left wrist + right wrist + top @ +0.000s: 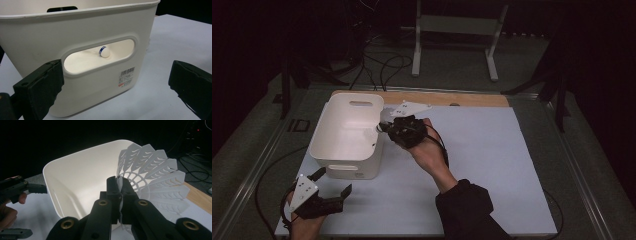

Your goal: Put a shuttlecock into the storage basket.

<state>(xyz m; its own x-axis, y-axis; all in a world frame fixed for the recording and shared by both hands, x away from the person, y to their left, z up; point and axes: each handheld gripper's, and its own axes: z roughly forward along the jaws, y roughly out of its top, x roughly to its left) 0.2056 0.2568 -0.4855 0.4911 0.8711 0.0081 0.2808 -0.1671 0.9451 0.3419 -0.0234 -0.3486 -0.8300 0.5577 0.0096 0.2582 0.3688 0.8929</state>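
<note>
One shuttlecock [152,177] pinched in right tongs [120,192], over bin [75,182] rim.

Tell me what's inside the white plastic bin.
Through the handle slot of the white plastic bin, a white shuttlecock's cork tip with a blue band shows, hanging above the floor. The walls cover the rest of the floor.
</note>
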